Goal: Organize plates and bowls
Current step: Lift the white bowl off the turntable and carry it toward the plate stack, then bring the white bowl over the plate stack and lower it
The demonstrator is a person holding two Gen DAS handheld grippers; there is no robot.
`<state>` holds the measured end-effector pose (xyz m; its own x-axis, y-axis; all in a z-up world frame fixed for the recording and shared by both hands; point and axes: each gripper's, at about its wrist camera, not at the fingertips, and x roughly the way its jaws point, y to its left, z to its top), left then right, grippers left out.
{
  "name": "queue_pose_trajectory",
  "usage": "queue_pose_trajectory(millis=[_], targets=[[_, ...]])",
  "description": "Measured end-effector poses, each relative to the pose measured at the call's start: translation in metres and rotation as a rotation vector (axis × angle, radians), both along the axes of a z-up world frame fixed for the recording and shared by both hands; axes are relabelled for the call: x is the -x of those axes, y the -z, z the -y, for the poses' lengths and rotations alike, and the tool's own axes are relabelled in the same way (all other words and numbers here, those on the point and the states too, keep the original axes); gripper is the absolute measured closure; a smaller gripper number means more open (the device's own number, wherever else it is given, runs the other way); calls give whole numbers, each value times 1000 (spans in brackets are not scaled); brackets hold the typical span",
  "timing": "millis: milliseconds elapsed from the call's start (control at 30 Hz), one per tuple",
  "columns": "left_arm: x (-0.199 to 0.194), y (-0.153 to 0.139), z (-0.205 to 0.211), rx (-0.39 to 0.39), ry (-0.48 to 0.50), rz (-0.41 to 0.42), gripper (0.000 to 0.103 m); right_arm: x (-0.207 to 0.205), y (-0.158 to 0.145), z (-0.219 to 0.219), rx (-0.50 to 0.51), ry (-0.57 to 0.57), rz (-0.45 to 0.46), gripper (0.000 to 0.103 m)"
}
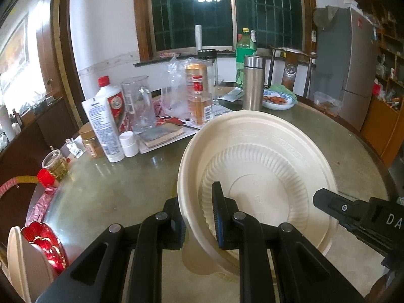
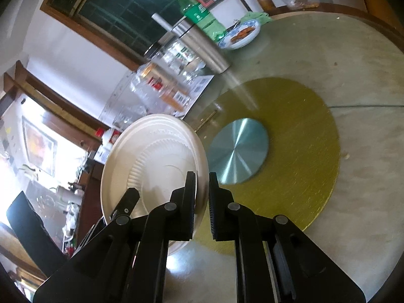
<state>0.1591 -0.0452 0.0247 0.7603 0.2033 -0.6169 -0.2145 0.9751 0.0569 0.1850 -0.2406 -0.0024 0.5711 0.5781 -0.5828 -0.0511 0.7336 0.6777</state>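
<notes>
Cream-white round disposable plate (image 1: 257, 171) held tilted up off the surface, its ribbed face toward the left wrist view; left gripper (image 1: 199, 217) pinches its near-left rim, one finger (image 1: 219, 217) on the face and the other behind; right gripper (image 2: 202, 202) pinches the opposite rim, its tip also showing at the right edge of the left view; both sets of jaws pressed nearly together on the thin edge.

Key relation: the plate spans between the two grippers, rim to rim, so neither hand is nearer; its flat face stands steeply, lower edge close above the round glass-topped surface (image 1: 106, 192); any coming move has to carry both hands together or the rim twists.

A pale shape lies under the plate's low edge in the left view; whether a second dish or a reflection in the glass, cannot tell.

Room: open glass to the right and far right, over the yellow disc (image 2: 298, 136) and brushed-metal hub (image 2: 238, 151); far-left half crowded with a white red-capped liquor bottle (image 1: 111, 101), clear glass jug (image 1: 140, 103), steel flask (image 1: 252, 83) and a blue-patterned dish of food (image 1: 277, 99); at near left, another cream plate (image 1: 15, 257) stands on edge beside a red bowl (image 1: 50, 247), likely the stack to join; surface edge close there.
</notes>
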Motion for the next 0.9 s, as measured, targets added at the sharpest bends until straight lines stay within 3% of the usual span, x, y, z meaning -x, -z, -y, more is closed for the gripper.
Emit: queue_pose_trajectory(millis=[900], targets=[[86, -1, -66, 96, -18, 39, 87, 77, -12, -63, 38, -99, 36, 93]])
